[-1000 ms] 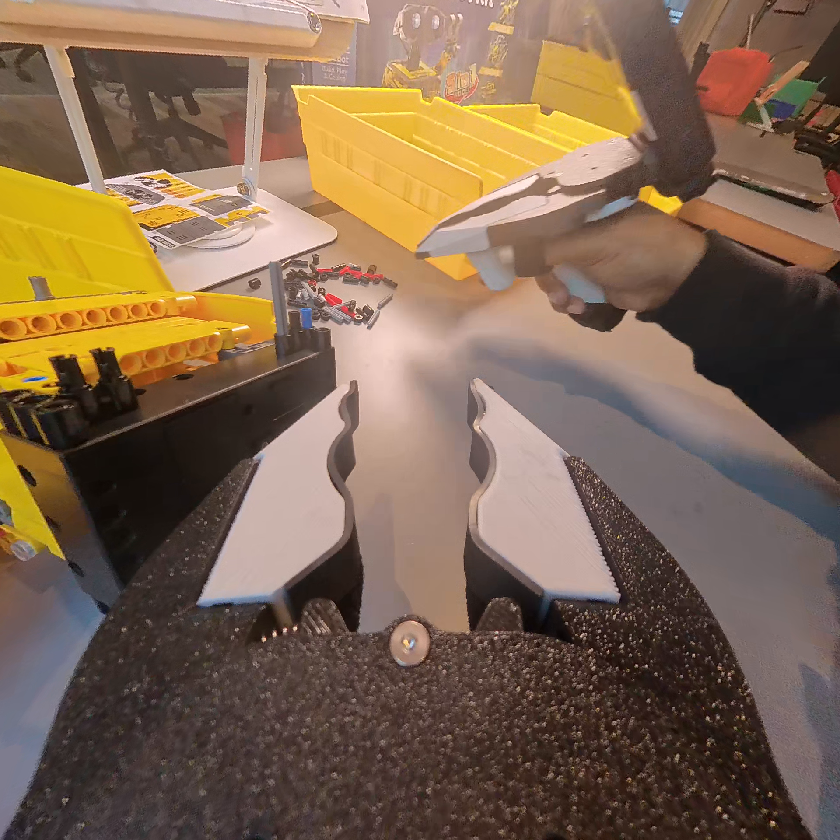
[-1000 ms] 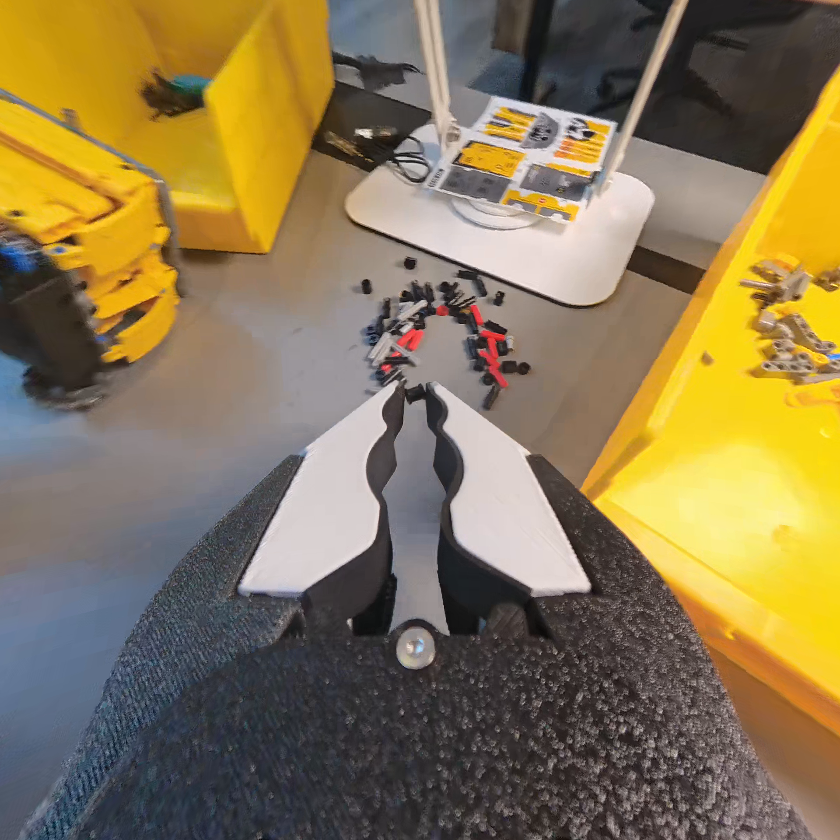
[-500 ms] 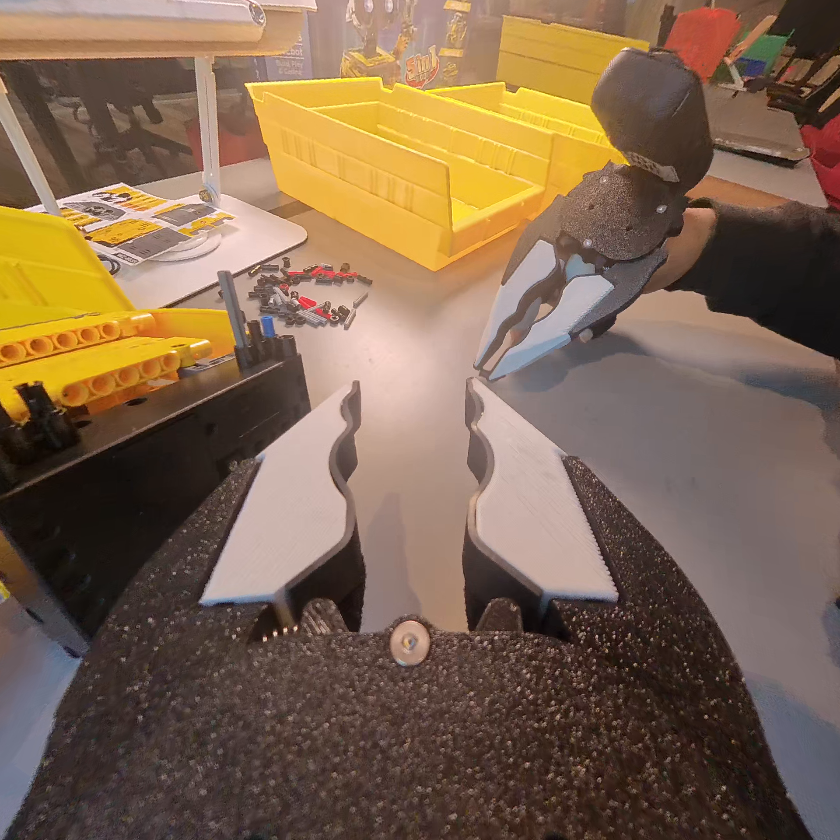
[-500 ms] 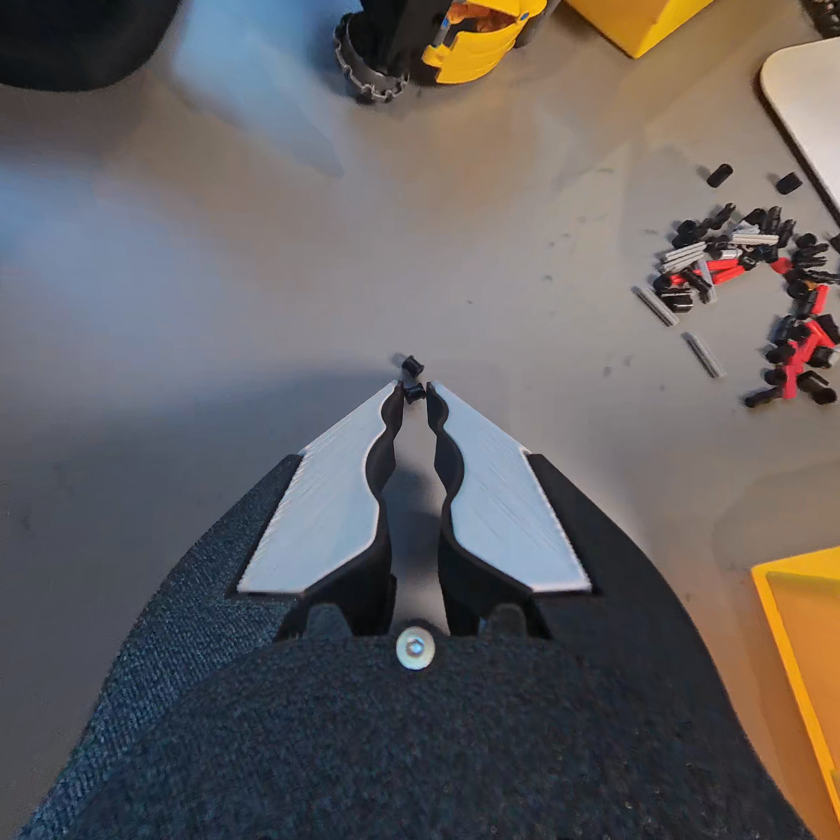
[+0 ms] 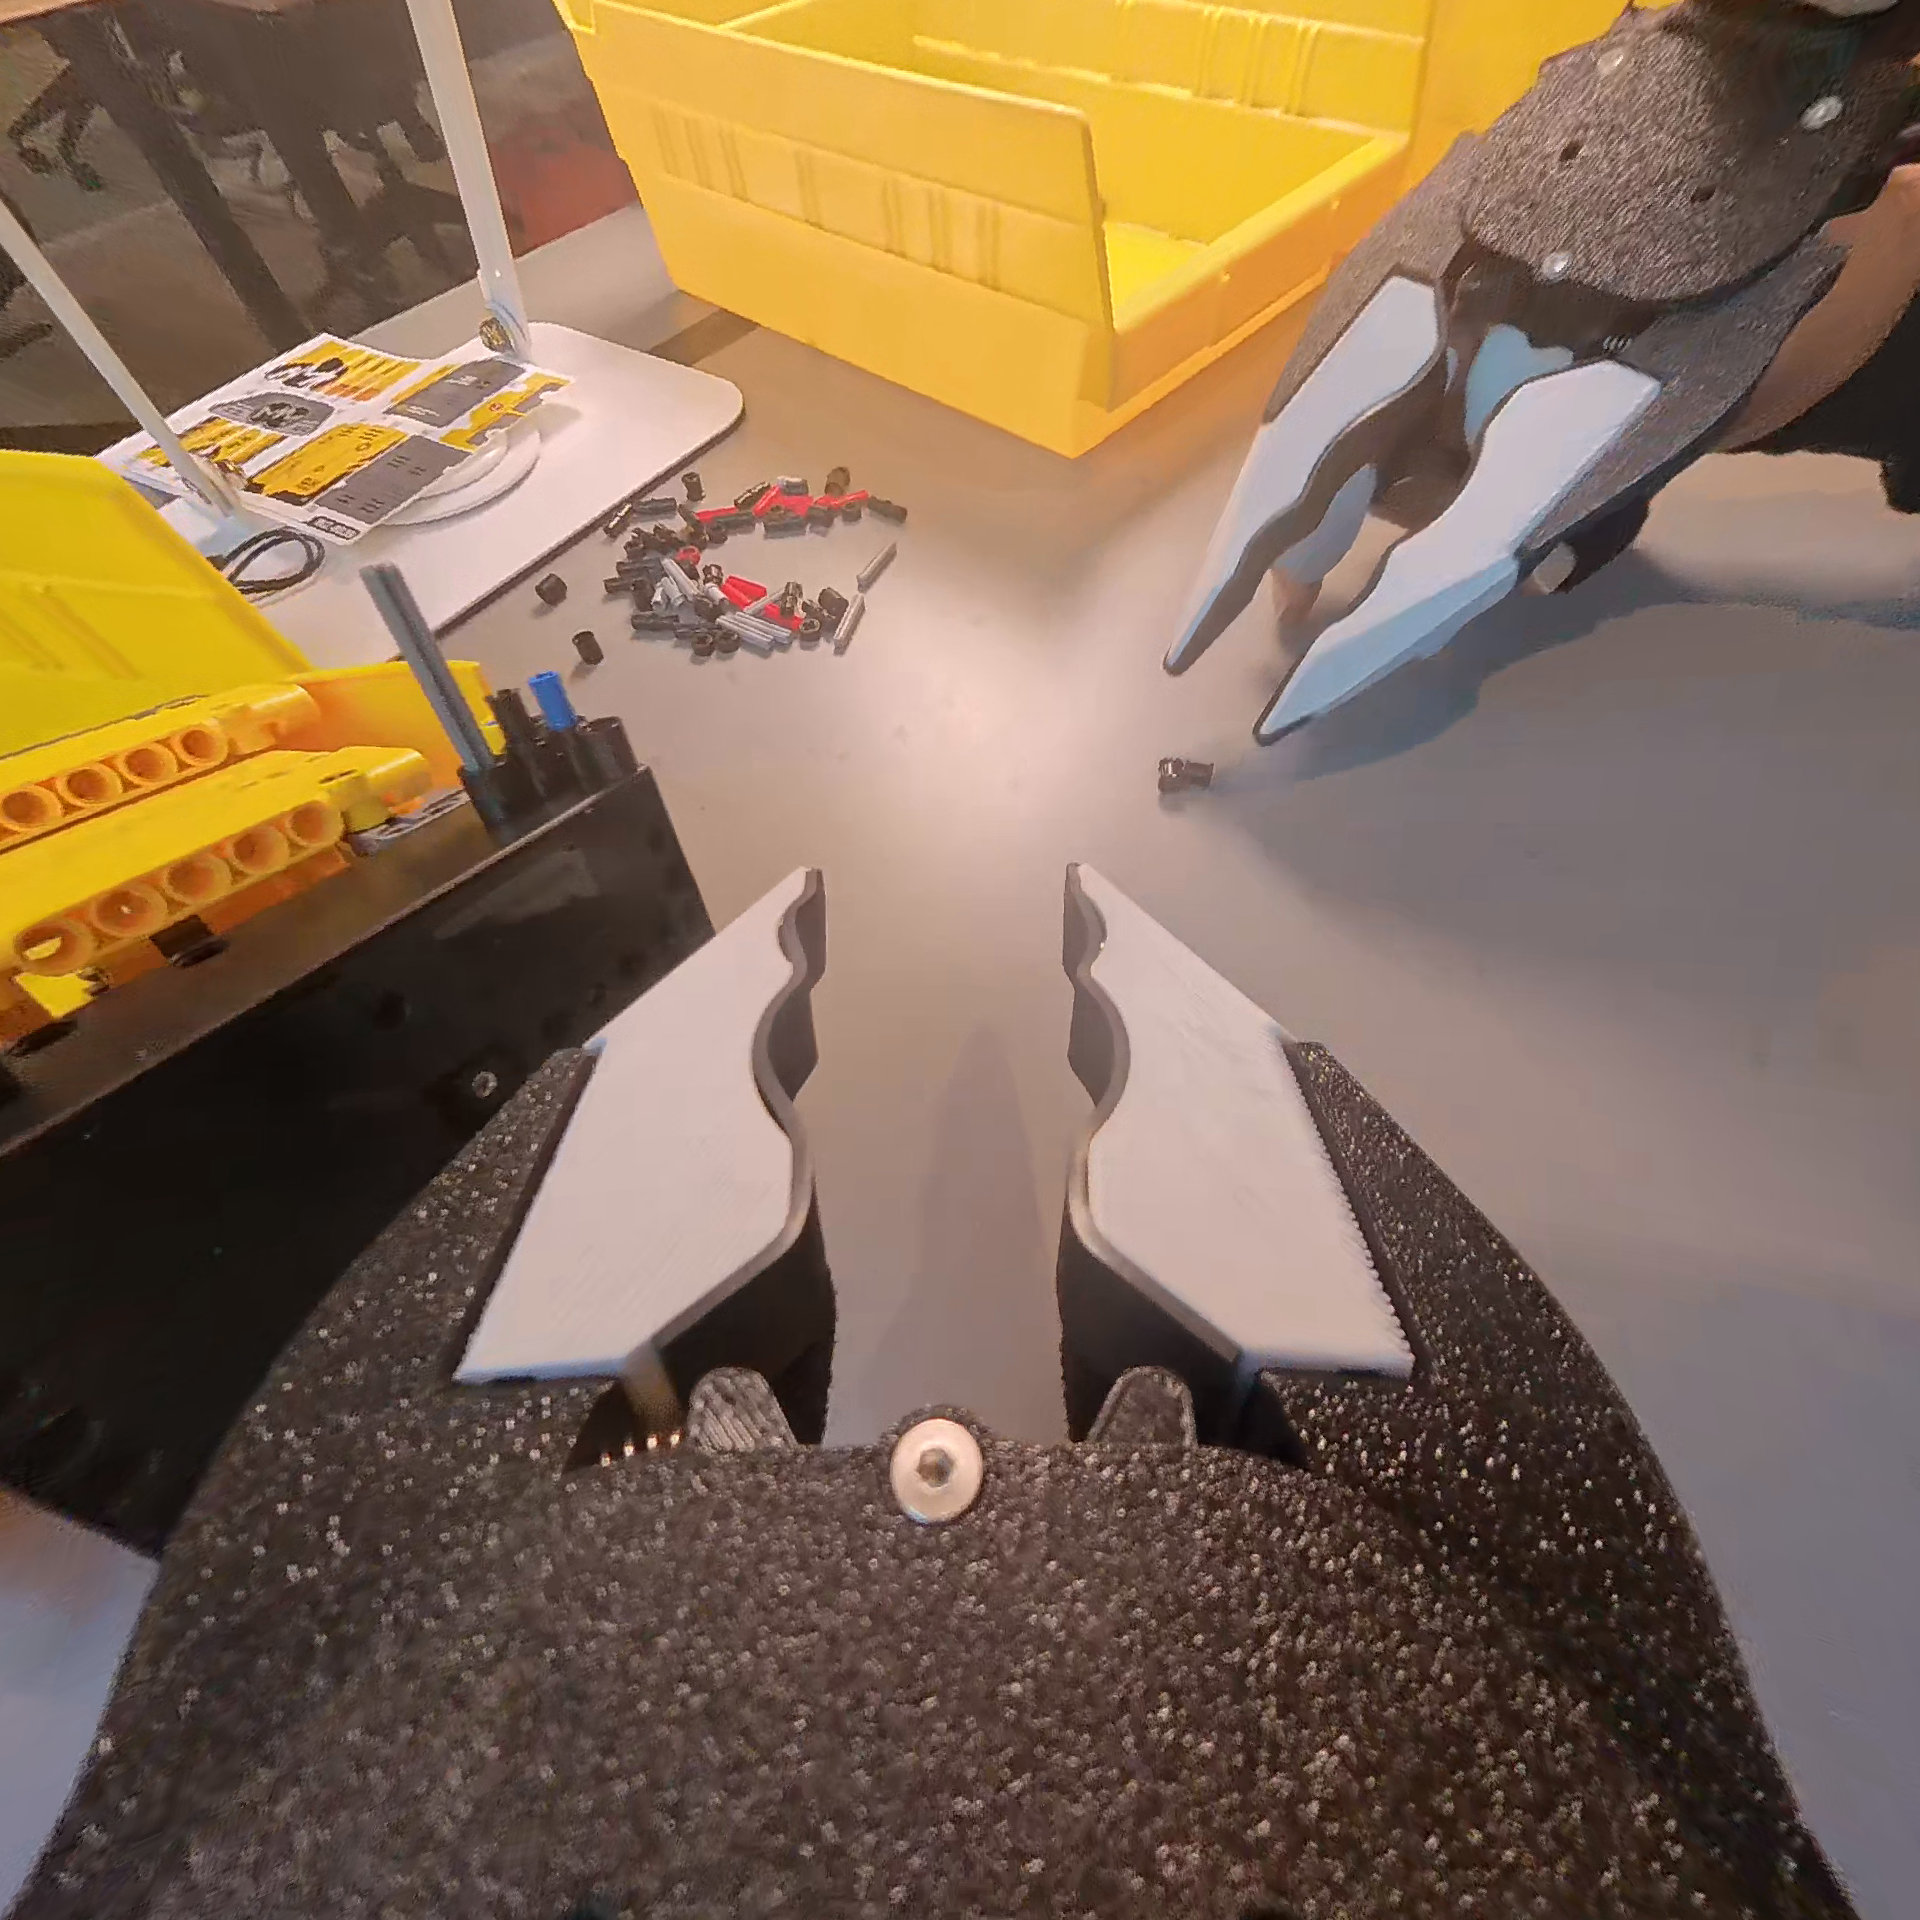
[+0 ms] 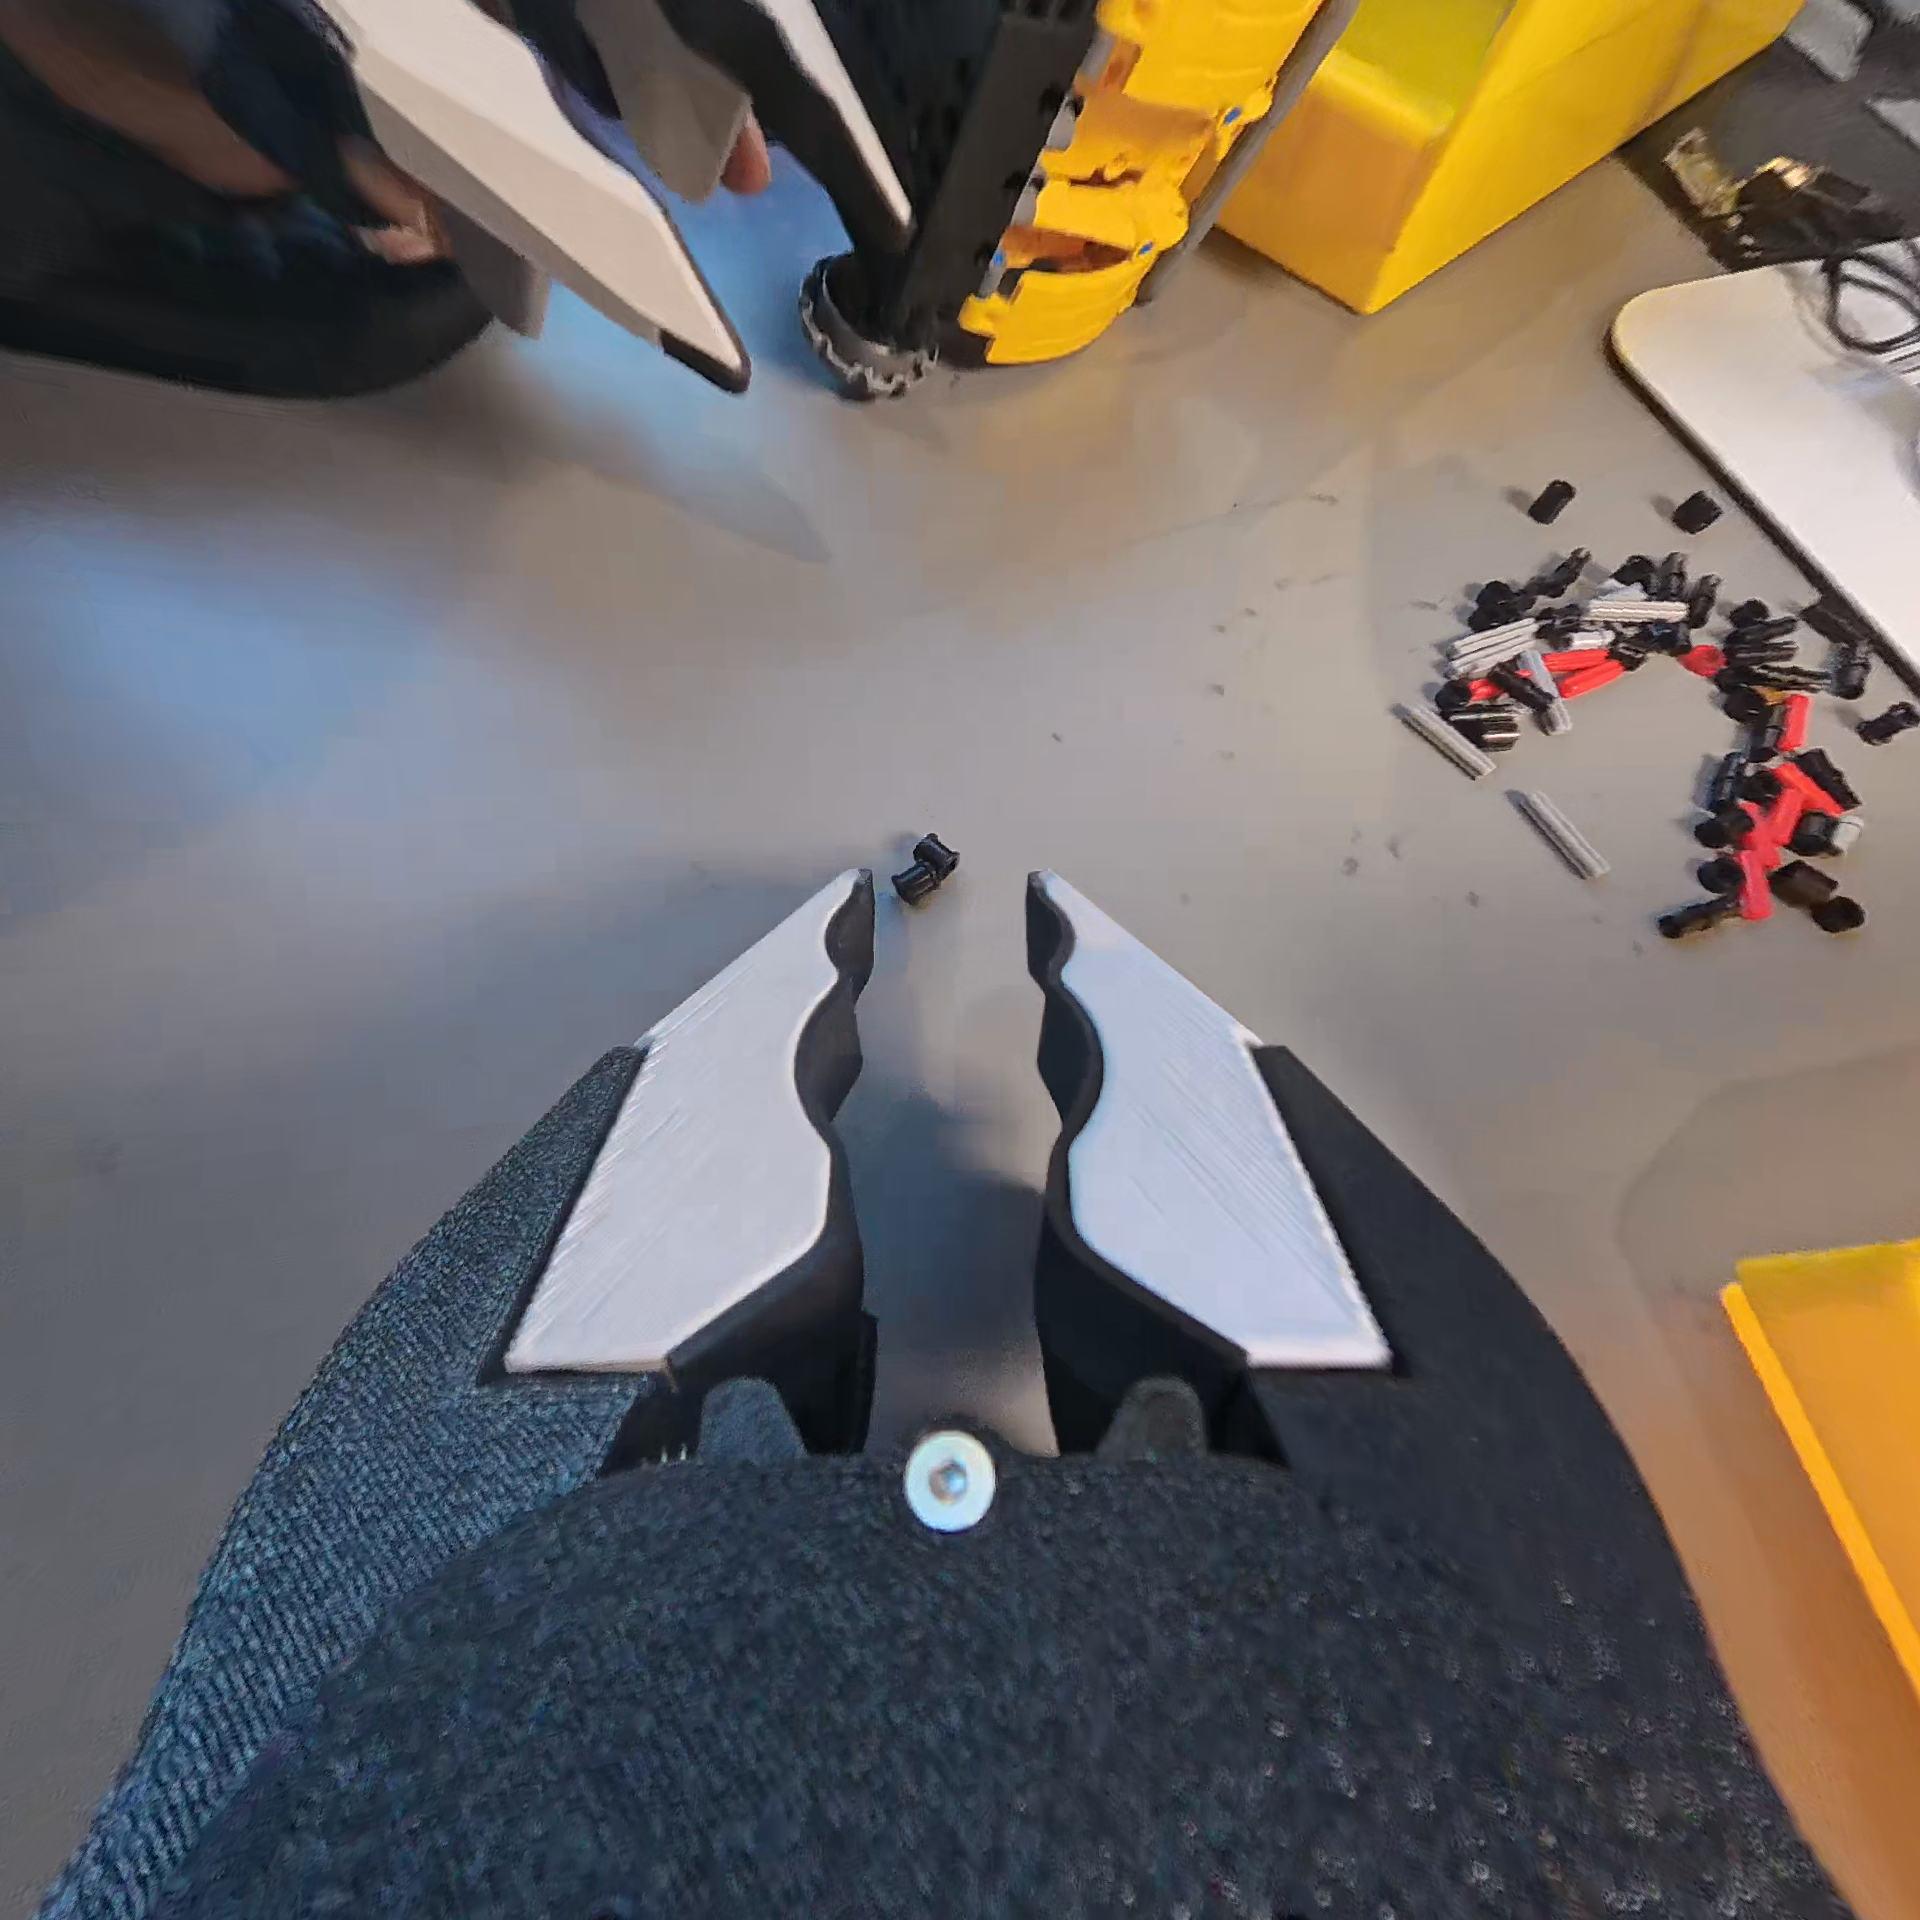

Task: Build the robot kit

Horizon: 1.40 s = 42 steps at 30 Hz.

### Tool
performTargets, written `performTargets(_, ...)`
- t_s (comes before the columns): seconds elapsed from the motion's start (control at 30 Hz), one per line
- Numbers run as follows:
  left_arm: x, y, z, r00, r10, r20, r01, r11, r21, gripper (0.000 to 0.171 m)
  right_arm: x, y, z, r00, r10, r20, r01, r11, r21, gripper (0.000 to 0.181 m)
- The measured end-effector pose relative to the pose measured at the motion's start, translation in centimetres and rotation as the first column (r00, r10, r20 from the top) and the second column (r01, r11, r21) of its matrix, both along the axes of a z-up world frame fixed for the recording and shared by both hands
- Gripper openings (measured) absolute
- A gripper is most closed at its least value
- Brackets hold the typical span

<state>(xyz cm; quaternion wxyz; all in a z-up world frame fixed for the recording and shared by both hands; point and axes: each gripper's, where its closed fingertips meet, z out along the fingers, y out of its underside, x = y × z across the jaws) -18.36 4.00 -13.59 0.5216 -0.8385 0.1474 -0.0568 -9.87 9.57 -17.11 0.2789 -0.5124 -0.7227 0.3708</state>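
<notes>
While my left gripper, jaws apart and empty, sits well back beside the black-and-yellow model, the small black pin lies on the table just beyond my parted right gripper, long axis slanted up-right, nearer its left fingertip.

Left gripper blurred, cropped; yellow-black model cropped by top edge

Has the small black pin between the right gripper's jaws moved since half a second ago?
Yes. The small black pin, pinched before, now lies loose on the grey table; the right gripper has opened, well left of the pile of pins.
</notes>
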Motion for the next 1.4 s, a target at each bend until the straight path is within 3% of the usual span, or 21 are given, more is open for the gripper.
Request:
performTargets(0.27, -0.4, 0.3, 0.3, 0.999, 0.022, -0.025, -0.021, 0.999, 0.03, 0.042, -0.7, 4.3, 4.7, 0.94, -0.205, -0.273, 0.204, 0.979, -0.032, 0.032)
performTargets(0.8, -0.3, 0.3, 0.7, 0.999, 0.019, -0.048, -0.016, 0.998, 0.064, 0.041, -7.2, 7.7, 7.1, 0.847, -0.438, -0.302, 0.389, 0.897, -0.212, 0.04)
performTargets(1.13, -0.6, 0.0, 1.7, 0.999, 0.009, 0.039, -0.013, 0.995, 0.098, 0.041, -10.3, 8.7, 4.8, 0.834, -0.505, -0.222, 0.497, 0.863, -0.094, 0.043)
performTargets(1.27, -0.6, -0.2, 2.0, 0.999, 0.003, 0.053, -0.009, 0.993, 0.115, 0.041, -9.3, 11.2, 2.7, 0.811, -0.562, -0.163, 0.578, 0.813, 0.07, 0.04)
performTargets(1.4, -0.5, -0.3, 2.3, 0.998, -0.007, 0.058, -0.001, 0.992, 0.126, 0.04, -8.6, 11.3, 0.5, 0.818, -0.575, -0.033, 0.576, 0.816, 0.056, 0.038)
